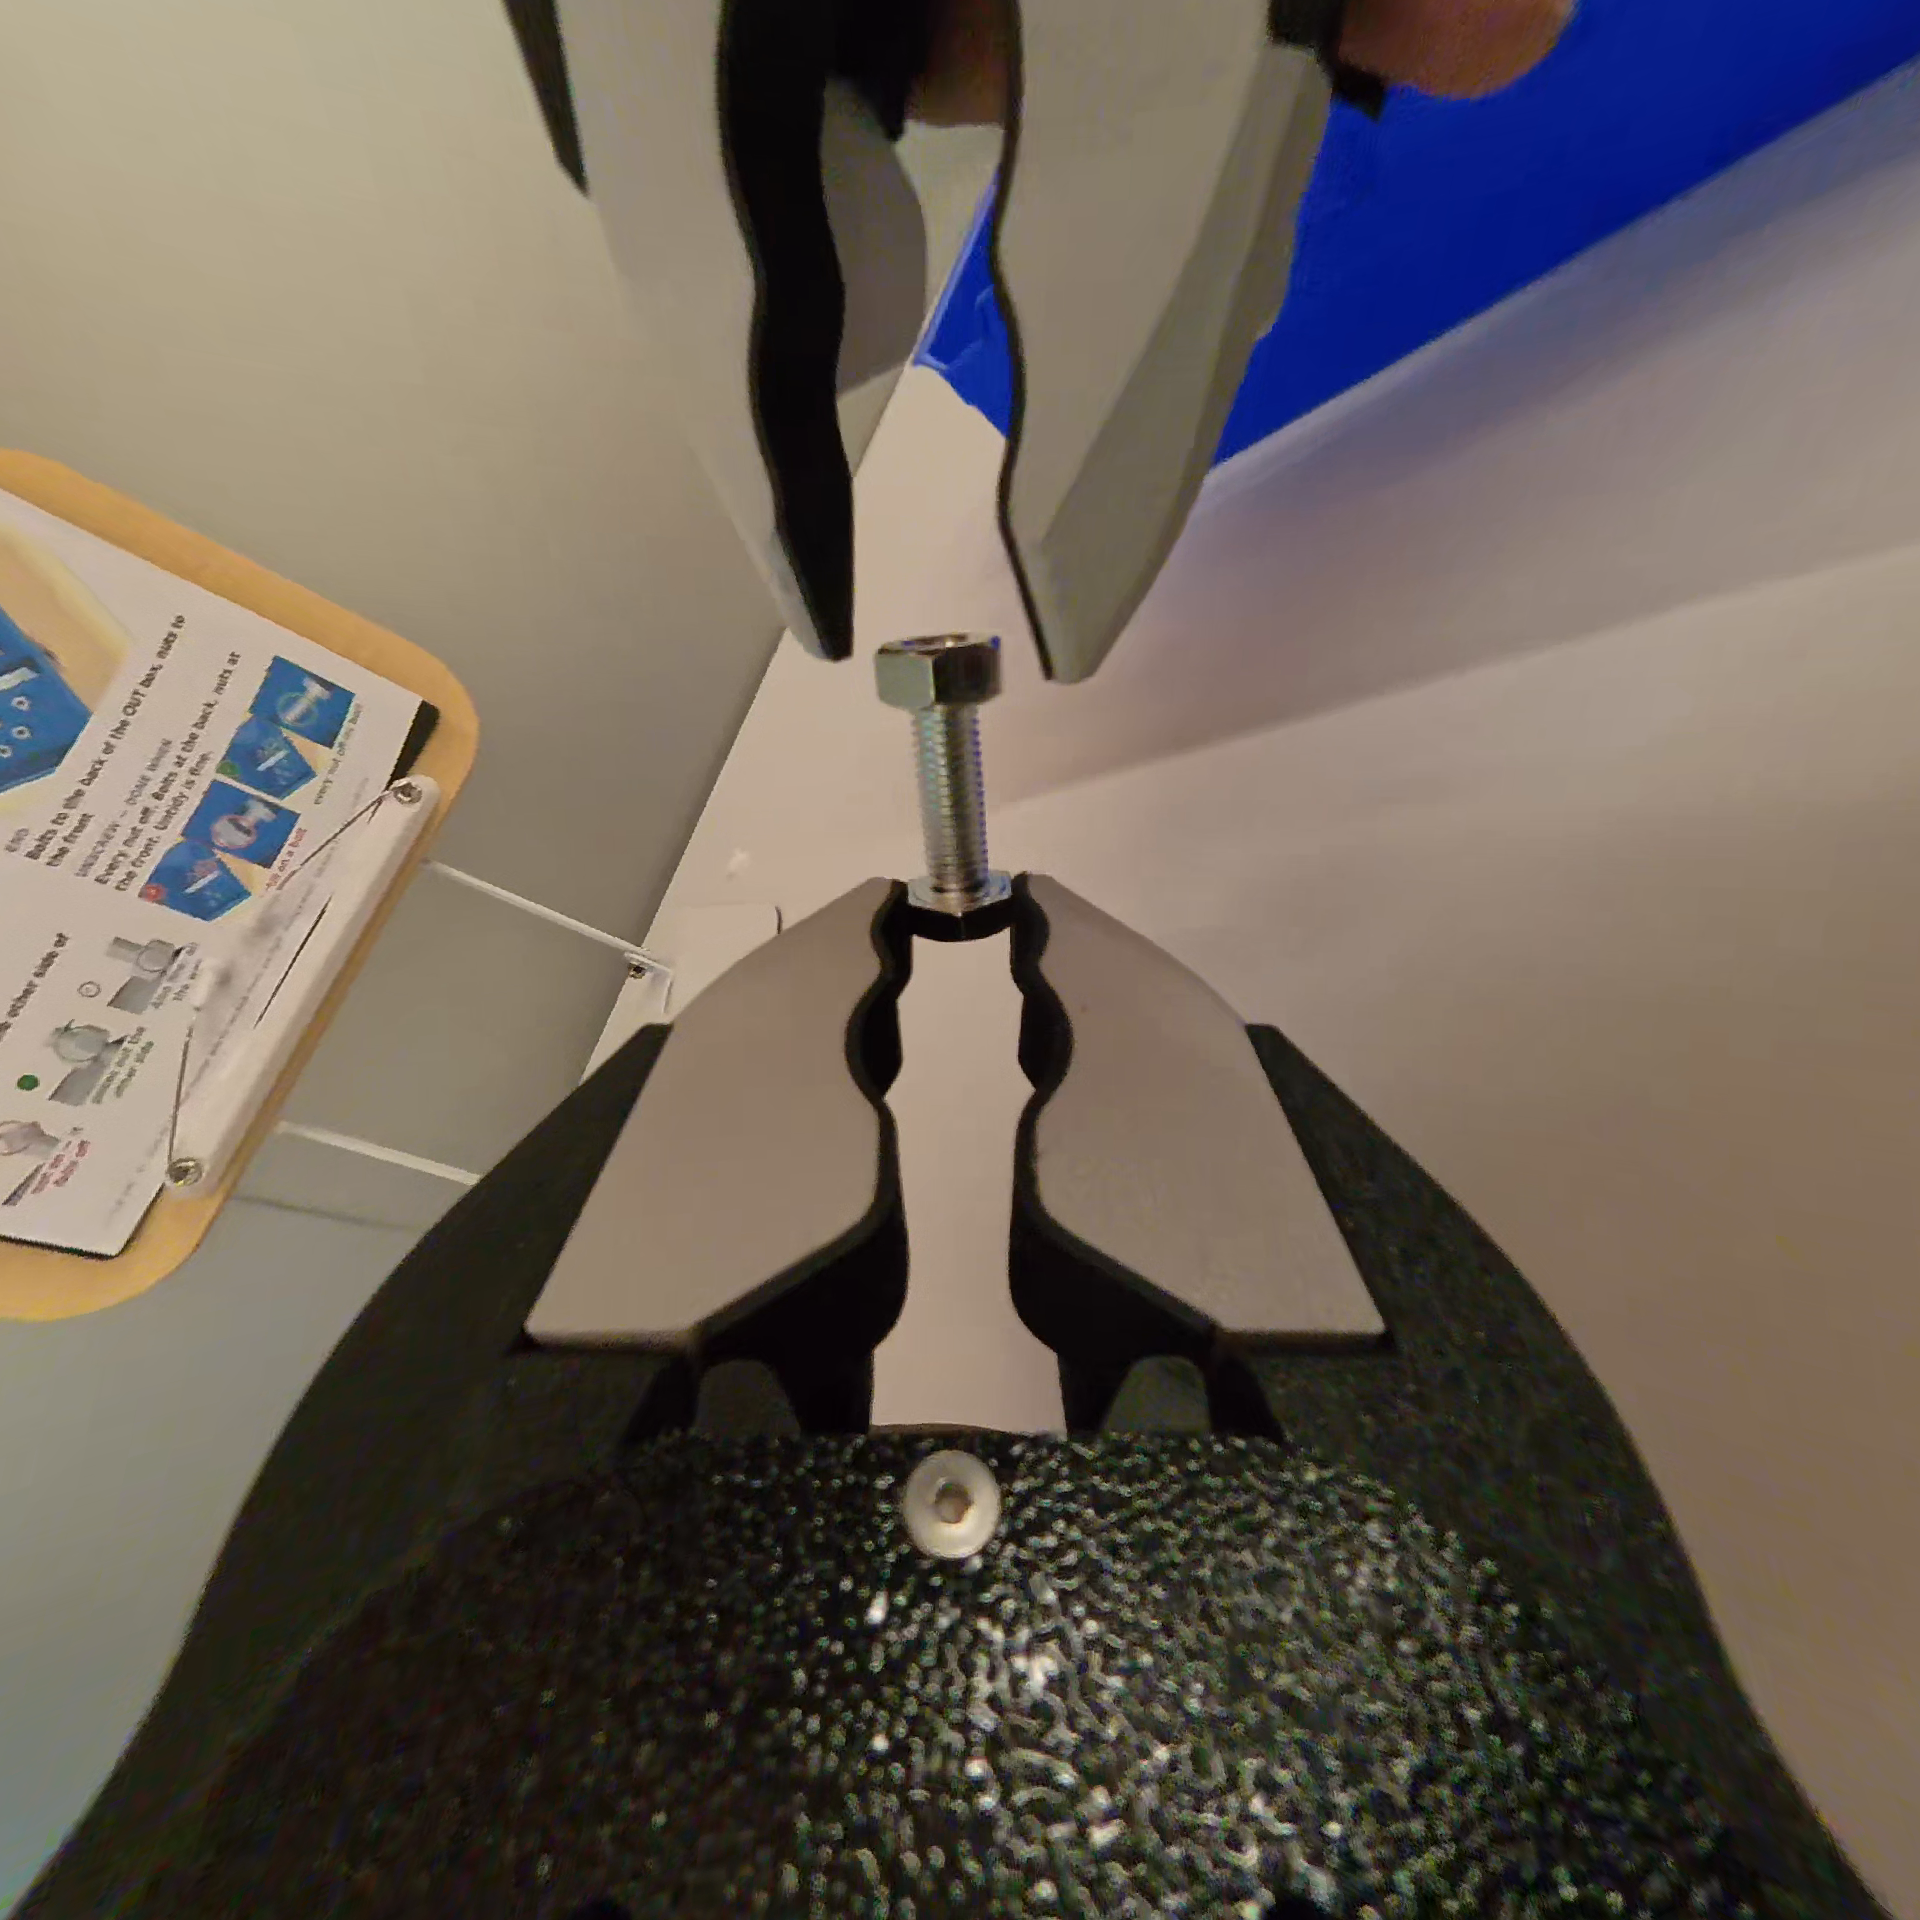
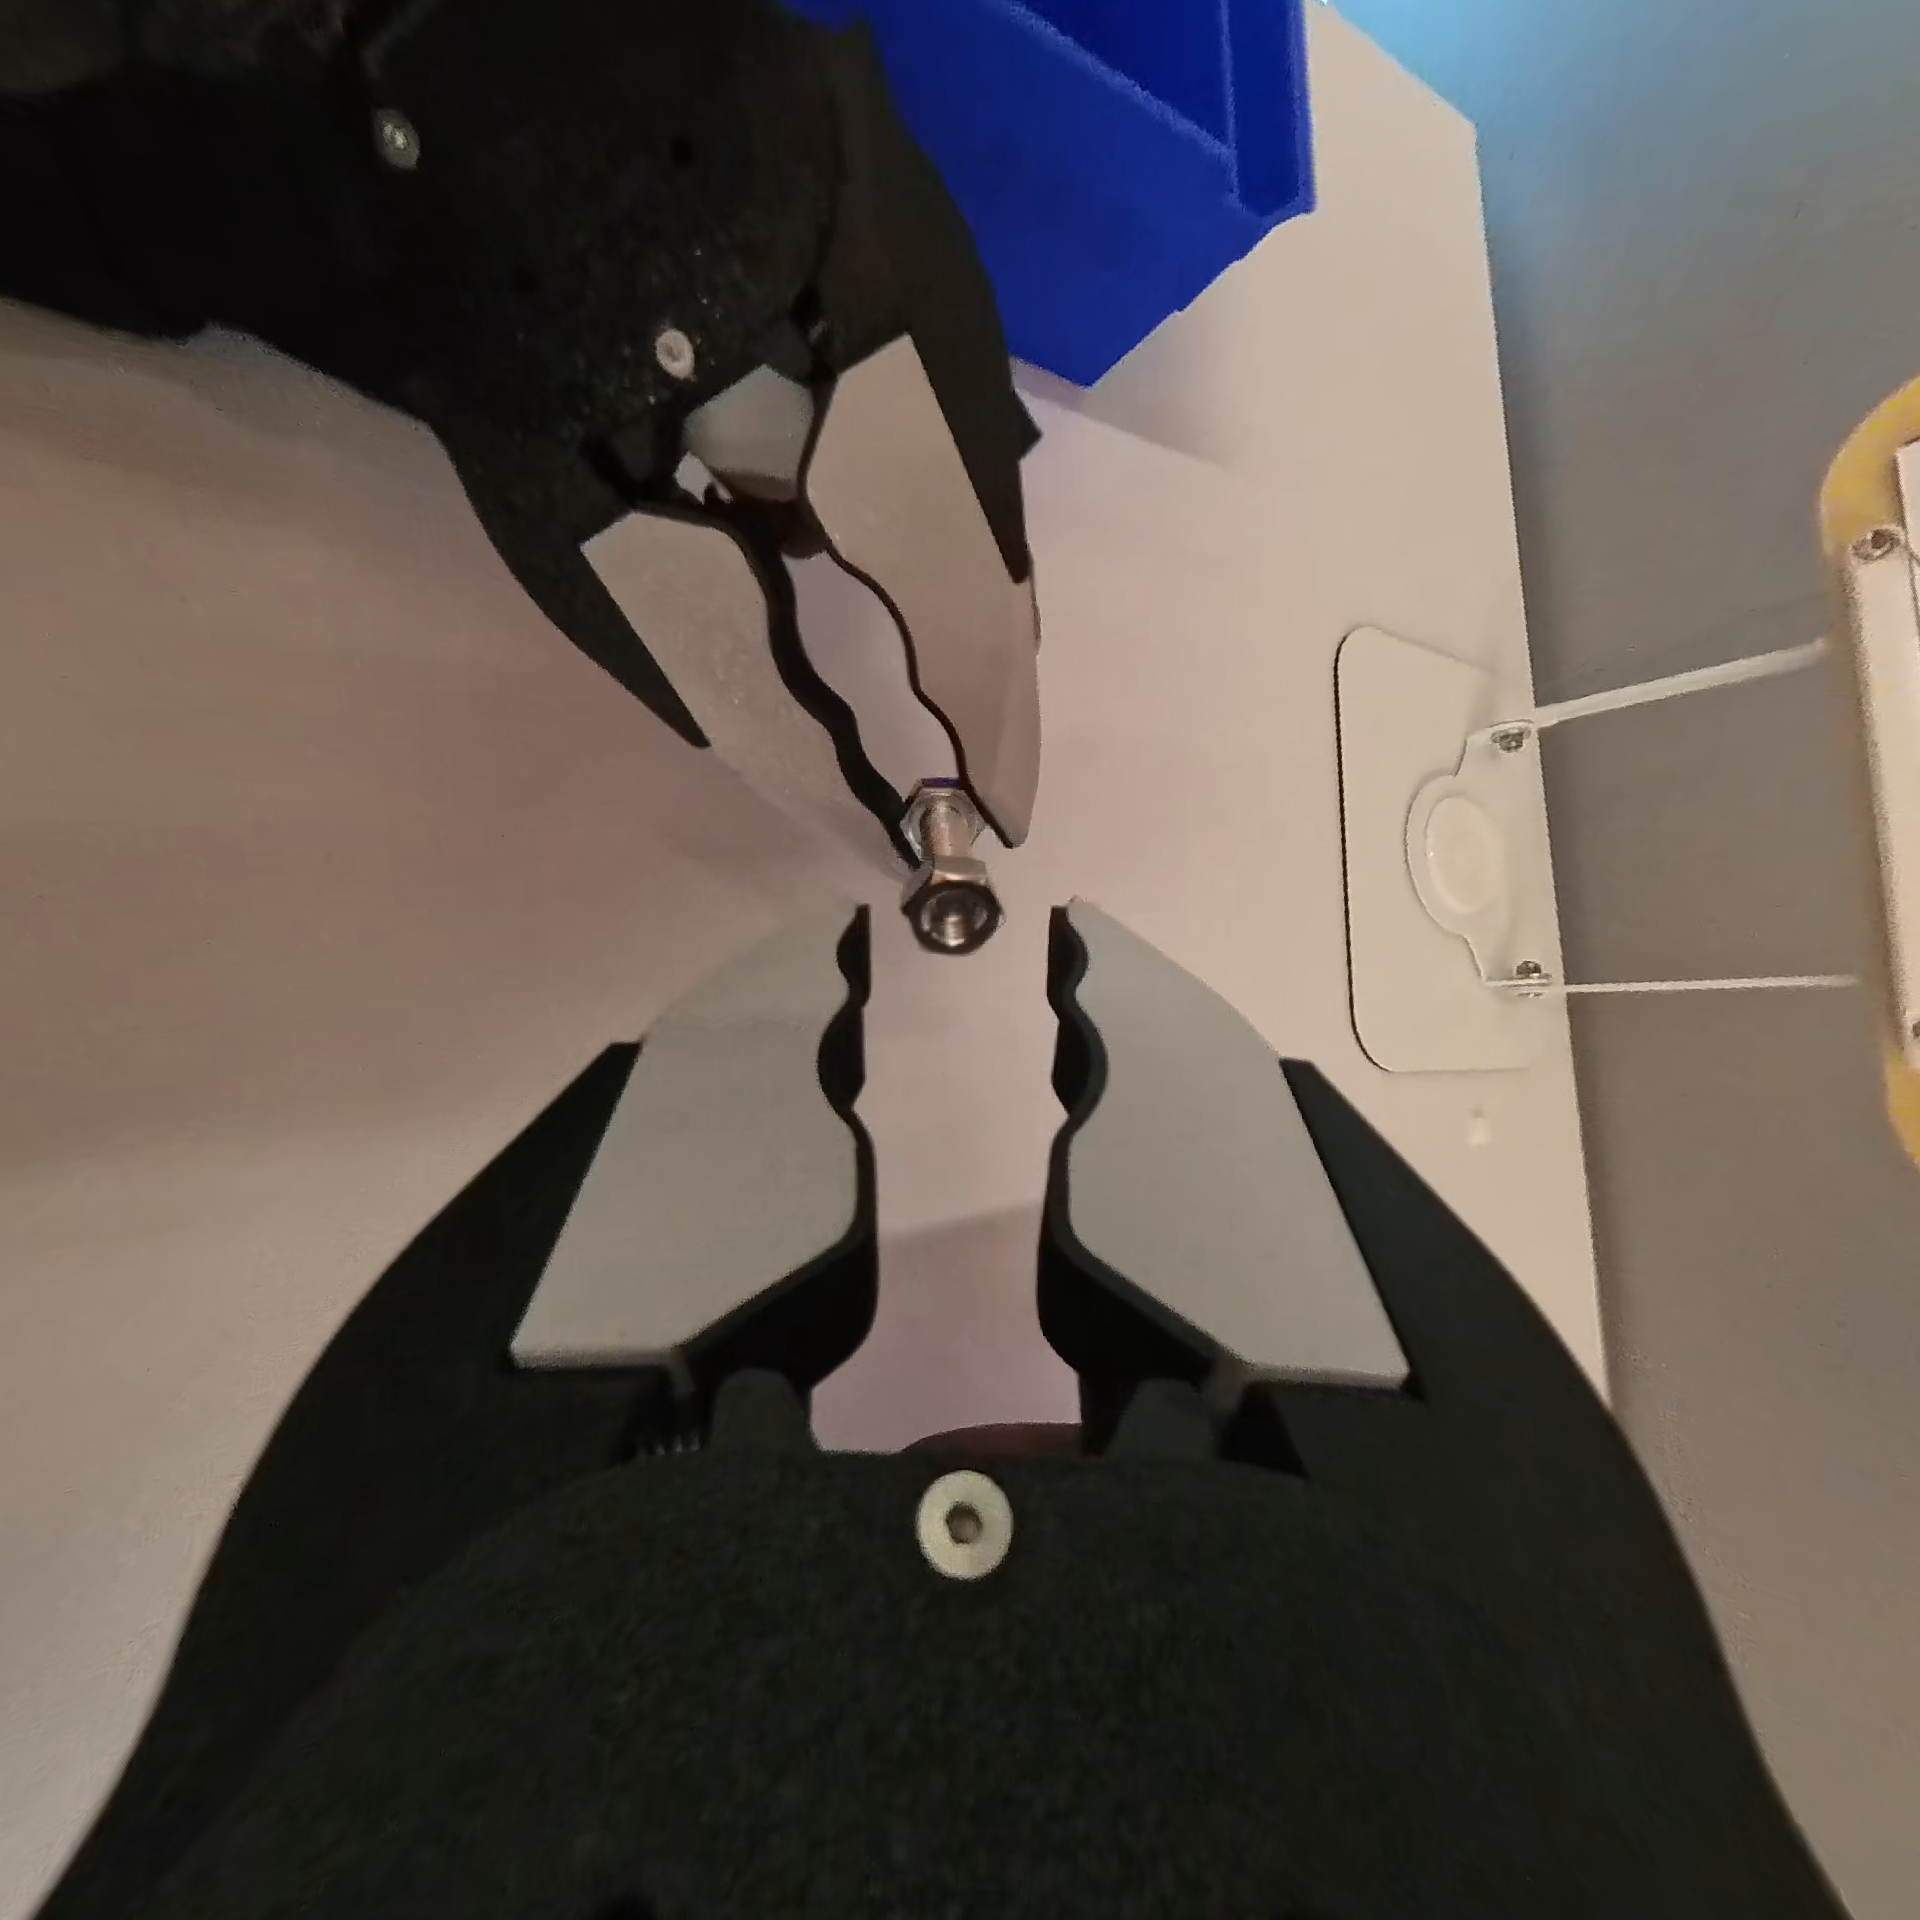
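Here, nearest in the left wrist view, the left tongs [image 1: 958, 906] are clenched on the hexagonal head of a silver bolt [image 1: 951, 805]; both black pads press the head at the very tips. The threaded shank stands straight out from the tips, held in the air above the white bench [image 1: 1455, 935]. A silver hex nut [image 1: 938, 670] sits on the shank's far end.

Just beyond the nut, the right tongs [image 1: 940, 665] come in from the opposite side. They are released: the fingertips [image 1: 821, 623] flank the nut with a visible gap on each side, neither pad pressing it.

The right wrist view agrees. The nut [image 2: 951, 914] lies between the spread right tips [image 2: 958, 920], apart from both, while the left tongs [image 2: 940, 826] grip the bolt head behind it.

Farther off, left of the left tongs, a pale wooden board [image 1: 312, 935] carries a printed instruction sheet [image 1: 156, 883] with blue pictures, held by a white clip bar [image 1: 301, 987]. Thin white rods run from it to a white mounting plate [image 2: 1444, 862] screwed at the bench edge.

Farthest, a blue plastic bin [image 2: 1091, 177] stands on the bench behind the left tongs. Grey floor shows past the bench edge.
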A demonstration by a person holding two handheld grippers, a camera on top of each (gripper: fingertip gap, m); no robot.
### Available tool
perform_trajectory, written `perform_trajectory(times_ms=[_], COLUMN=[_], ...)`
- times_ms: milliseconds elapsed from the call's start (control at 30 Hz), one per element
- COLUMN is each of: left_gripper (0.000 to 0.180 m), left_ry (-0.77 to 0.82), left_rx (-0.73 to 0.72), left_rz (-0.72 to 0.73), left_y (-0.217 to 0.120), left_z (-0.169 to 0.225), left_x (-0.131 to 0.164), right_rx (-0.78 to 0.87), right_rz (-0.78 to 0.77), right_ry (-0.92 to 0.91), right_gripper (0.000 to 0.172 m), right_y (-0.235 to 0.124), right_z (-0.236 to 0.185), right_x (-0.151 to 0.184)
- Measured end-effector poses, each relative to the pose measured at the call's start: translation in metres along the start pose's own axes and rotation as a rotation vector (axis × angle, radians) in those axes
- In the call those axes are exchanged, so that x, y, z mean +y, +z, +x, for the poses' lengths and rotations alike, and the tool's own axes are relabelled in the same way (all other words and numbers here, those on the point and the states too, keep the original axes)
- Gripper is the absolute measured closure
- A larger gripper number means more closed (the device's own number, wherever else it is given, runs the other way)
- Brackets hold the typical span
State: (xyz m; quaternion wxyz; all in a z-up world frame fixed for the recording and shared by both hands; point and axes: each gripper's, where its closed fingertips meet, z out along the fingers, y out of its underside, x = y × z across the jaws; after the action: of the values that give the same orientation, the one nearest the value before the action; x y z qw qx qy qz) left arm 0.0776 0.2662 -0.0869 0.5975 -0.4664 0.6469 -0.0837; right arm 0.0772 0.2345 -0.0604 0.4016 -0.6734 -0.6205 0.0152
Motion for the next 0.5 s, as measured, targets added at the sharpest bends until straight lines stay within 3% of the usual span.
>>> perform_trajectory(times_ms=[100, 167, 233, 367, 433, 500], left_gripper=[0.162, 0.162, 0.162, 0.162, 0.162, 0.162], left_ry=[0.027, 0.056, 0.104, 0.224, 0.182, 0.118], left_rx=[0.019, 0.0, -0.046, -0.119, -0.106, -0.1], left_rz=[-0.015, -0.041, -0.074, -0.184, -0.192, -0.182], left_y=[0.001, 0.002, 0.002, 0.003, 0.004, 0.003], left_z=[0.004, 0.003, -0.002, -0.008, -0.008, -0.011], left_x=[0.001, 0.005, 0.009, 0.021, 0.024, 0.025], right_rx=[-0.023, -0.023, -0.037, -0.108, -0.116, -0.146], right_rz=[-0.022, -0.037, -0.03, 0.032, 0.095, 0.152], right_ry=[-0.02, 0.045, 0.22, 0.822, 0.877, 0.818], right_gripper=[0.153, 0.154, 0.154, 0.154, 0.153, 0.139], right_y=[0.005, 0.008, 0.011, 0.021, 0.023, 0.02], right_z=[-0.005, -0.003, -0.001, 0.001, 0.002, -0.002], right_x=[0.001, 0.003, 0.005, 0.01, 0.011, 0.007])
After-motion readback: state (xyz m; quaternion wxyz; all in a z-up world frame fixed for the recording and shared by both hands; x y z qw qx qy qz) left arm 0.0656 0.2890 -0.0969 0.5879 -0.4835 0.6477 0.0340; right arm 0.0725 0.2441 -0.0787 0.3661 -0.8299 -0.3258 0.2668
